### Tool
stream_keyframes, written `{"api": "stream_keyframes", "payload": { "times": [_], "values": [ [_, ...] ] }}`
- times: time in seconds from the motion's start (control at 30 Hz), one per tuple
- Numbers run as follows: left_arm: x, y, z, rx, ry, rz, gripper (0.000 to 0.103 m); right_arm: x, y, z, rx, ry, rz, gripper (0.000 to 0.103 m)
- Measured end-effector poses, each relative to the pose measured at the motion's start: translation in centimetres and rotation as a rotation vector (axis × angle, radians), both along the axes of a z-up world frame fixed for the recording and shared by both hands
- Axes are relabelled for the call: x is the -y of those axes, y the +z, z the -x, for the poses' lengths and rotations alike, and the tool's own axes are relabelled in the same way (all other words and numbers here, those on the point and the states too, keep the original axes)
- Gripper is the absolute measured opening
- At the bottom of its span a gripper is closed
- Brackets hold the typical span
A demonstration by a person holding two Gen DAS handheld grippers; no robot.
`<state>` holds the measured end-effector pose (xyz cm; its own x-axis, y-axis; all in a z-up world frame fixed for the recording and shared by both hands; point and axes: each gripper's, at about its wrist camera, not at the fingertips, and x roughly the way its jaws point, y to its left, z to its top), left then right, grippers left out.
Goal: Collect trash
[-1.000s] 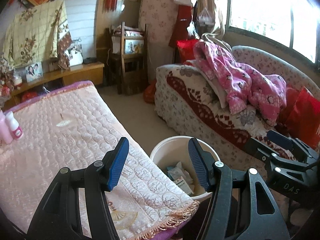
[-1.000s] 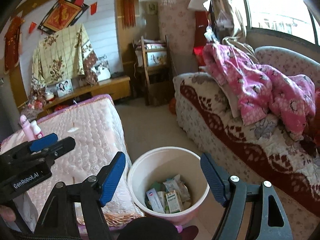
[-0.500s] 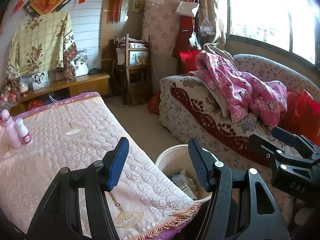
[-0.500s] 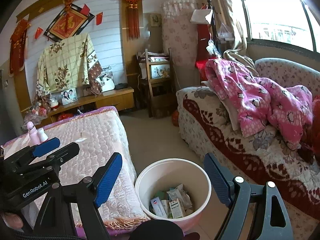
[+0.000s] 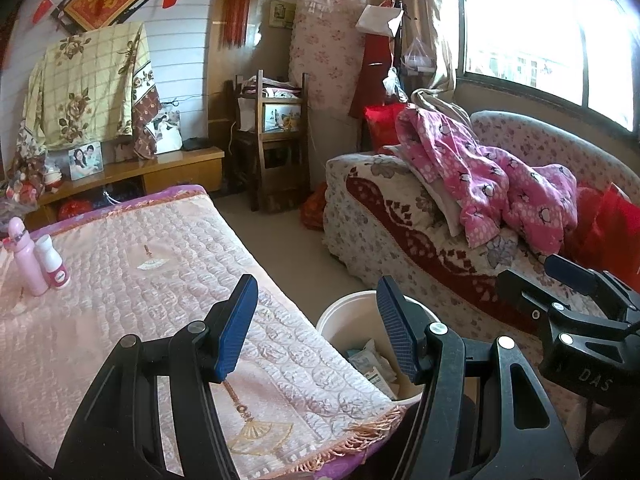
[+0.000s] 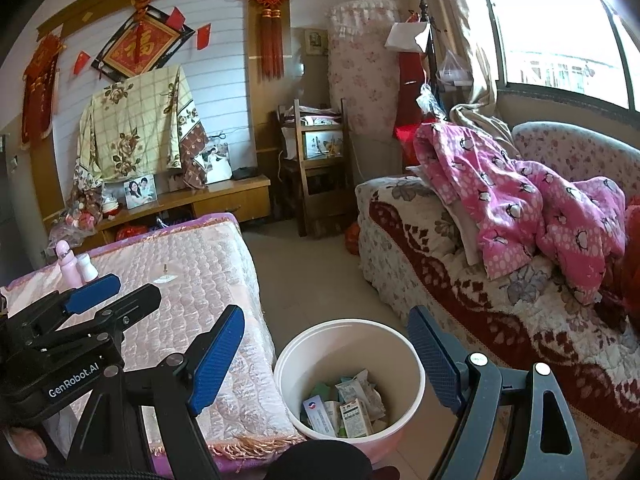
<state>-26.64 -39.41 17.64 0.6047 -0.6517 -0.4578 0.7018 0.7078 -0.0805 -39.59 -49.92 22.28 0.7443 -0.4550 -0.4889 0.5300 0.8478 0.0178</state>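
Both grippers pointed slightly downward, side by side. The left gripper (image 5: 316,326) hung over the table's (image 5: 120,280) corner, jaws spread and empty; its body read "GenRobot.AI". The right gripper (image 6: 326,358) — marked "DAS" — stood wide apart, empty, above the bucket (image 6: 416,376). Cartons and wrappers (image 6: 346,404) lay inside the bucket, on the floor between table and sofa (image 6: 460,280). Farther off, two pink bottles (image 5: 38,264) stood upright.

Quilted table (image 5: 120,280) bears two bottles (image 5: 38,264); floor (image 6: 312,276) bears bin (image 6: 348,360).
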Motion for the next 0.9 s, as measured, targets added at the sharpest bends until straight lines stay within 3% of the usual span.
{"api": "stream_keyframes", "payload": {
  "times": [0.9],
  "values": [
    [-0.03,-0.22,-0.08,-0.001,-0.005,-0.009,0.061,-0.01,-0.19,-0.28,-0.004,0.001,-0.006,0.085]
  ]
}}
